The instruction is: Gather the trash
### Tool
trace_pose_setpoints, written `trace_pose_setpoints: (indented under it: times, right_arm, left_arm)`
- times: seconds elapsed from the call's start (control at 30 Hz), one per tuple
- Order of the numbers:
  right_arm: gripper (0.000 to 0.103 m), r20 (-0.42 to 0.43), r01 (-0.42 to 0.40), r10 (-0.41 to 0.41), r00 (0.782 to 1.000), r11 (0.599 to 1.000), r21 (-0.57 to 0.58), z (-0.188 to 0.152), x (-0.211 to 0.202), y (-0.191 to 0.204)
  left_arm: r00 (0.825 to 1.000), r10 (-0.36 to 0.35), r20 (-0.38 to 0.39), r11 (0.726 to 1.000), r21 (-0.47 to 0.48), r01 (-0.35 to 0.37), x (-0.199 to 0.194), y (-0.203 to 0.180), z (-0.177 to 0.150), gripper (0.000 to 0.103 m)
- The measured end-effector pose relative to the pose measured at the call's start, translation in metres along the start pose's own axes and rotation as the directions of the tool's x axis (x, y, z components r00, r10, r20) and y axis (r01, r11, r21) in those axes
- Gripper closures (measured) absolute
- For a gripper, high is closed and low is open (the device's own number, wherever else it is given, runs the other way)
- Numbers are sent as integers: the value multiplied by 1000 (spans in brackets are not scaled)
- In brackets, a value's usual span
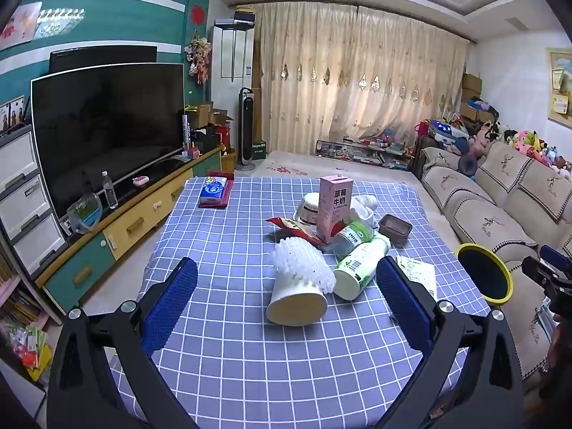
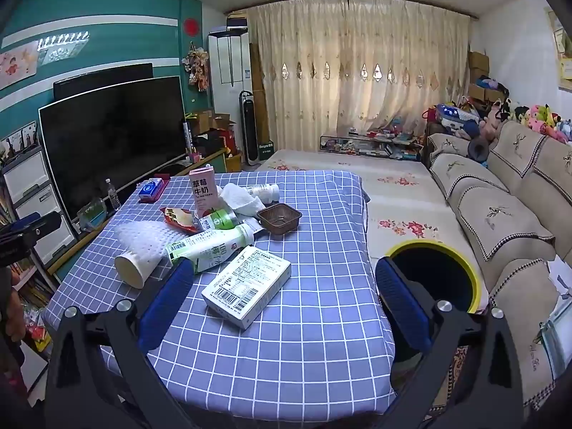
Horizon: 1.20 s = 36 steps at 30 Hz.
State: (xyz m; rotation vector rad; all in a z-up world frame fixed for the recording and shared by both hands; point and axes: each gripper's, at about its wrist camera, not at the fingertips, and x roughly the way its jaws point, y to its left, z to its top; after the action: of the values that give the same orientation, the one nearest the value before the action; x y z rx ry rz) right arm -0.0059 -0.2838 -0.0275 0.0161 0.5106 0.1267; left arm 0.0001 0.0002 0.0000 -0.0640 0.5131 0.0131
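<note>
Tools first: the left tool (image 1: 286,296) hangs spread wide and empty over the near end of the desk (image 1: 221,364), and the right tool (image 2: 282,296) is just as wide and empty, both tipped down toward the checked cloth. Straight ahead of the left one, between its pads, lies a white foam-netted cup (image 1: 298,286) on its side, mouth toward the camera, long axis running away from the tool. Touching it on the right is a green-and-white bottle (image 1: 361,268), also toppled. For the right tool the nearest piece is a flat white carton box (image 2: 246,287), lying slantwise just ahead between the fingers. Beyond sit a pink milk carton (image 1: 334,207), a red snack wrapper (image 1: 293,230), crumpled paper towel (image 2: 239,198) and a brown plastic tray (image 2: 279,216), bunched close, so a grab there risks nudging neighbours. The yellow-rimmed bin (image 2: 434,275) stands off the desk's right edge, nearer the right hand.
</note>
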Motion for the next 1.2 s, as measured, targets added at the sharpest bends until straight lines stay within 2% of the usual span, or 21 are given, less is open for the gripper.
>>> trace_pose_setpoints:
  times: [0.43,1.2]
  right_arm:
    - [6,-12,3,-3,1000,1000,-1,-1,2,2]
    - [6,-53,-2,4,999,1000,21,-8,22,-7]
  left_arm:
    - [999,-39,-13,999,-21,39,6,4,1,5]
    - [998,-50,-46,999,-17,49,21,-5,-3,5]
